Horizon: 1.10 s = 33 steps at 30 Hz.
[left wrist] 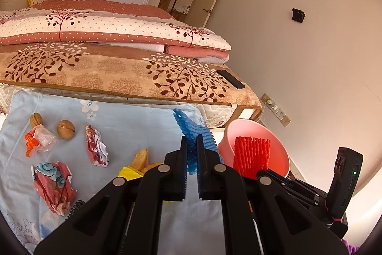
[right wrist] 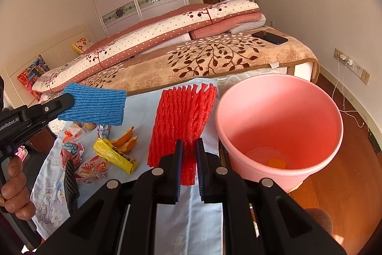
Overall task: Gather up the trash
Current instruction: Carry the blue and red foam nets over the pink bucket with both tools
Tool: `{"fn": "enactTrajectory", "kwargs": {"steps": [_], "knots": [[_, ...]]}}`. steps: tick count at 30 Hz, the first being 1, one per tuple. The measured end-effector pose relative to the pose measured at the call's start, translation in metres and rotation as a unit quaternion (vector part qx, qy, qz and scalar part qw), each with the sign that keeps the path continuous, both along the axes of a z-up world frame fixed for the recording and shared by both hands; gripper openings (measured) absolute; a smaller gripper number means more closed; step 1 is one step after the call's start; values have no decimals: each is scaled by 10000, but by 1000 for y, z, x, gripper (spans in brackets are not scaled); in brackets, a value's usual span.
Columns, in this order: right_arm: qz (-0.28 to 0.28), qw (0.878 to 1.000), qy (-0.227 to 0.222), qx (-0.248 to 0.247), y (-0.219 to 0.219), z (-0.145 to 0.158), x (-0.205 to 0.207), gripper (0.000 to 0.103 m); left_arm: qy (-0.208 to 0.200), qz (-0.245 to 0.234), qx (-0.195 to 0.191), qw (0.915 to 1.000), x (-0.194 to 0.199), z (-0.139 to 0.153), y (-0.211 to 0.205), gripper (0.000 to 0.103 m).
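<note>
Above cloth, fingers pinch blue net.

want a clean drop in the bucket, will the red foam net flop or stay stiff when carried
The red foam net probably stays fairly stiff: it stands up from the right gripper without drooping. It looks light and airy, so it may drift off line.

Your left gripper hides the lower part of the blue foam net and most of the yellow wrapper. The red foam net covers part of the pink bucket. Orange object at the bucket bottom: too small to tell. Black net print-side hidden; your left hand is cut off by the frame edge.
</note>
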State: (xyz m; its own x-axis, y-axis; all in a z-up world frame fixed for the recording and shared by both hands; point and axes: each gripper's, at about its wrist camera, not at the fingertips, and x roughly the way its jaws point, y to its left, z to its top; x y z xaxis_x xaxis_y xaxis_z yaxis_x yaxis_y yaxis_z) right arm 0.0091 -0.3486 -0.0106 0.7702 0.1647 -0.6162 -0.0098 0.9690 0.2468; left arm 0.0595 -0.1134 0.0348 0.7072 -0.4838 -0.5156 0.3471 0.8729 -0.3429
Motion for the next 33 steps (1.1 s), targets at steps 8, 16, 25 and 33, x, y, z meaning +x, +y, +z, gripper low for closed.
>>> {"fn": "enactTrajectory", "kwargs": {"steps": [8,16,25,33], "knots": [[-323,9994,-65,45,-27,1,-4,10,-97,-326,82,9994,-2,5,-32,6],[-669,9977,-141,24,-56,3,-8,10,-139,-648,239,9975,-2,4,-66,6],[-985,9950,-145,-19,-84,0,-15,10,-197,-1006,489,9935,-2,-2,-109,6],[-1171,9930,-104,91,-107,-8,-17,10,-222,-1176,793,9896,2,-13,-144,6]]}}
